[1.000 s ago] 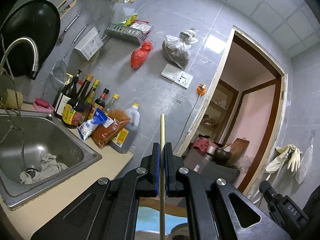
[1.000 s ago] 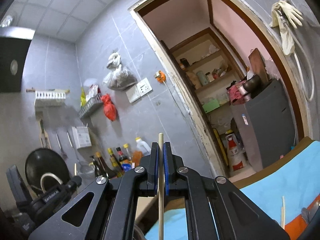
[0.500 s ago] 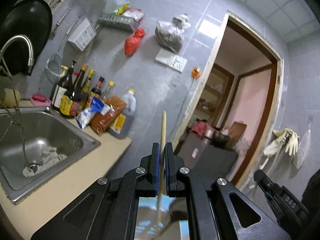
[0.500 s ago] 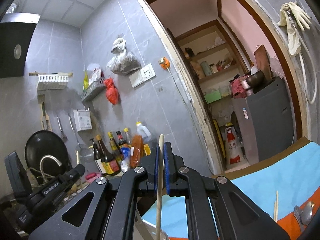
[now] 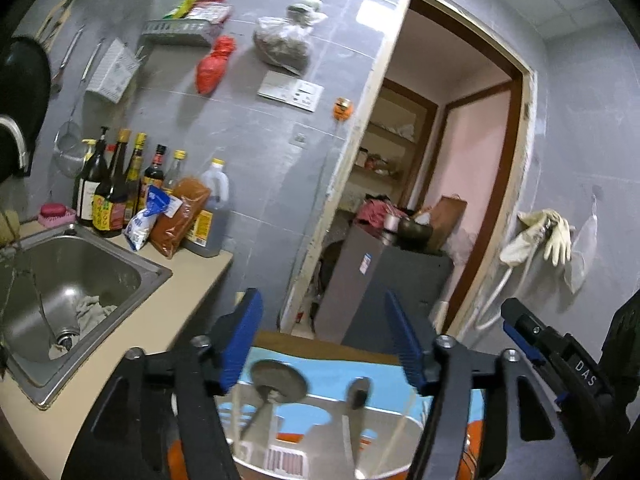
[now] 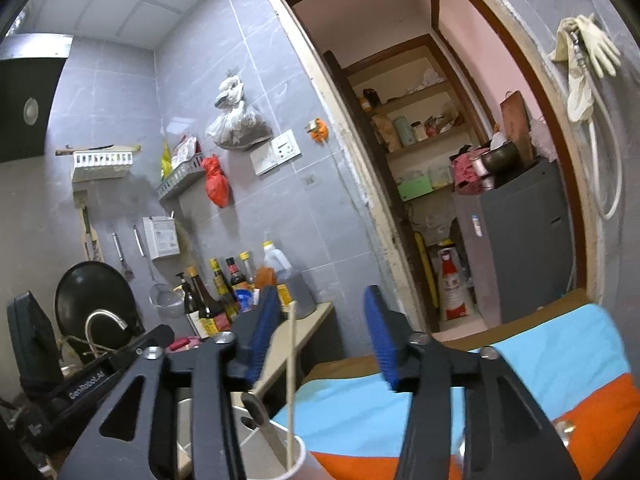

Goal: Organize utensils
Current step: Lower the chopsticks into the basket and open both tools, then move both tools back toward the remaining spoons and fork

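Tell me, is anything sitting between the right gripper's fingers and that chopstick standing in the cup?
Nothing visible is. The chopstick stands upright in the white cup, inside the gap of the right gripper. Its fingers are opening, with only open air between the pads and the chopstick, and neither pad presses on it.

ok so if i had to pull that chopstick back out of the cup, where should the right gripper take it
Probably take the chopstick on its bare upper shaft, well above the cup rim. It stands nearly upright, leaning slightly, so come in level with a finger on each side. The right gripper is opening, with the stick loose near its left finger.
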A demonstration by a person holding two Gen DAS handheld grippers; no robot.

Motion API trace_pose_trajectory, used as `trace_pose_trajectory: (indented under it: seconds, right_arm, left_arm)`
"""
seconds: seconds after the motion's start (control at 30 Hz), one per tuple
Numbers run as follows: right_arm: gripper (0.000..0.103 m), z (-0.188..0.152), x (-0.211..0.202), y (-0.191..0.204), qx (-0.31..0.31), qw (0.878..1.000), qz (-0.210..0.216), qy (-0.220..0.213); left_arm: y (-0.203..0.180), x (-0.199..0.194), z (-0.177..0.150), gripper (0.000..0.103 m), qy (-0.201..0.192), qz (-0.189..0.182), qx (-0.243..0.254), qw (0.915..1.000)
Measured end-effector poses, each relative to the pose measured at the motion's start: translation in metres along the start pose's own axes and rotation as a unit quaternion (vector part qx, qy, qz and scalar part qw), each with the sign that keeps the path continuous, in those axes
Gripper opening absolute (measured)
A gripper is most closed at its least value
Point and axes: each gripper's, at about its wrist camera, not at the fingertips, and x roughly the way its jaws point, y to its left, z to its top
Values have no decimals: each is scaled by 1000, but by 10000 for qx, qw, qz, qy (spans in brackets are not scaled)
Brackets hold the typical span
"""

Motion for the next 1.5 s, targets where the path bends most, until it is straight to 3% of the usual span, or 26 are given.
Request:
trace_pose_trajectory:
  seconds: [0.1,0.17,0.23,0.47,0.73,1.0,1.5]
  right_arm:
    - [61,12,-12,-8,-53,9998,-163,80]
    - [78,20,-22,-15,-77,9996,-257,106]
    - [80,26,-32,-22,-125,9992,-358,131]
    - [97,44,-66,-47,-283,9971,-699,111]
    - [103,49,-97,-78,-480,9932,-1043,186]
    - [103,38,-115,-114,-476,9891,-1319,443]
    - [103,-12,-114,-181,-247,9746,-1726,1406]
  left_arm:
    - [-22,-2,4,78,107,-58,155,9998]
    - [-36,-3,5,90,138,-54,309,9994]
    - [-49,-4,5,95,167,-61,433,9989]
    - [-91,-1,-4,96,269,-217,697,9970]
    - [-137,2,-27,97,371,-459,911,9941]
    - [-171,12,-70,98,902,-698,1009,9883]
    - [-186,72,-146,98,1971,-156,1139,9736]
